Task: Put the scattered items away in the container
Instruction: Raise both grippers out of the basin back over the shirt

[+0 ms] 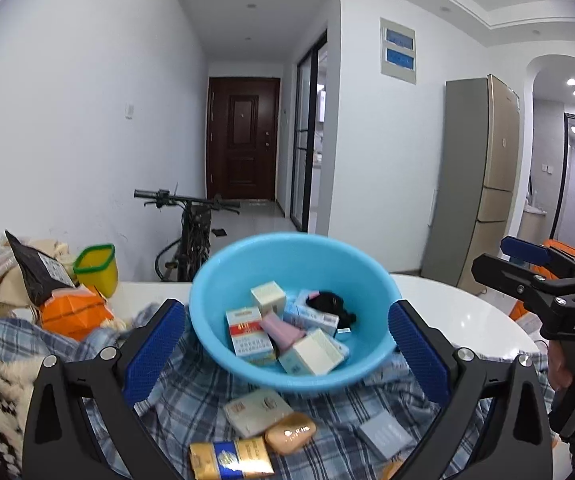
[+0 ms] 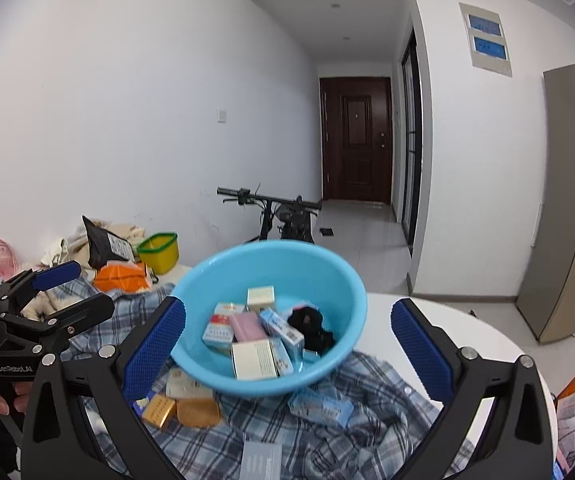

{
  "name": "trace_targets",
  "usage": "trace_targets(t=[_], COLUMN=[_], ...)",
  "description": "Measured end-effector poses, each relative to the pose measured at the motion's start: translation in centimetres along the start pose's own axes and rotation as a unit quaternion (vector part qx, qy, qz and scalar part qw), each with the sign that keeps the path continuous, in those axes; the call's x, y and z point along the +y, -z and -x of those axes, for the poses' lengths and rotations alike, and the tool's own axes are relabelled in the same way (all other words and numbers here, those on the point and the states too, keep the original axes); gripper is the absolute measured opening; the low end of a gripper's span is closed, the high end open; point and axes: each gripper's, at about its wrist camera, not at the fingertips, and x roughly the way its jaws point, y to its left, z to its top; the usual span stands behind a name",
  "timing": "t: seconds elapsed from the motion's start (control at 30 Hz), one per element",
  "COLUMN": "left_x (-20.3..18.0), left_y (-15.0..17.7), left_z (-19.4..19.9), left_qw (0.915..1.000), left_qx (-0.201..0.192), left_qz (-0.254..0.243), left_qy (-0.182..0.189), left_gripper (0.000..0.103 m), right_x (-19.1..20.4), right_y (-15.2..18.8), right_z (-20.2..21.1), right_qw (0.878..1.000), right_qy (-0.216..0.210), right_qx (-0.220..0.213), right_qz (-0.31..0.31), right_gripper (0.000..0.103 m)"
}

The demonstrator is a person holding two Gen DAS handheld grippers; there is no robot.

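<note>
A light blue basin (image 1: 227, 276) (image 2: 215, 280) sits on a plaid cloth (image 1: 203, 388) and holds several small boxes and a black item (image 1: 329, 304). On the cloth in front of it lie a beige packet (image 1: 257, 412), an orange-brown packet (image 1: 290, 436), a gold and blue pack (image 1: 229, 460) and a grey box (image 1: 385, 436). A pale blue box (image 2: 321, 404) lies near the basin in the right wrist view. My left gripper (image 1: 286, 306) is open, its fingers either side of the basin. My right gripper (image 2: 287, 304) is open too, likewise framing the basin with nothing held.
The cloth covers part of a round white table (image 1: 467, 312). At the left stand a yellow tub (image 1: 95, 268), an orange object (image 1: 73, 314), a black bag and fabric. A bicycle (image 1: 191, 228) and a fridge (image 1: 479, 180) stand beyond. A hand holds each gripper.
</note>
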Motion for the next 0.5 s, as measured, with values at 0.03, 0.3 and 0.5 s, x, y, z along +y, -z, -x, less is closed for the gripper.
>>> trace_targets(t=[0.03,0.3,0.5], left_x=[-0.1,-0.2,-0.1], left_y=[0.5,5.2,8.8], left_z=[-0.3,-1.9,-2.3], left_qw=[1.0,0.9975,0.9942], left_qx=[0.007,0.068,0.1], left_qz=[-0.003,0.007,0.0], left_qy=[-0.002,-0.018,-0.041], left_gripper=[0.103,0.103,0.103], right_x=[-0.1,-1.3,-2.8], right_y=[0.4,4.3,7.8], right_z=[0.0,-0.7,-1.9], right_qw=[1.0,0.998,0.991], right_qy=[-0.001,0.004,-0.01], right_qx=[0.006,0.048,0.103], right_qz=[0.0,-0.03,-0.089], right_gripper=[0.103,0.103,0.103])
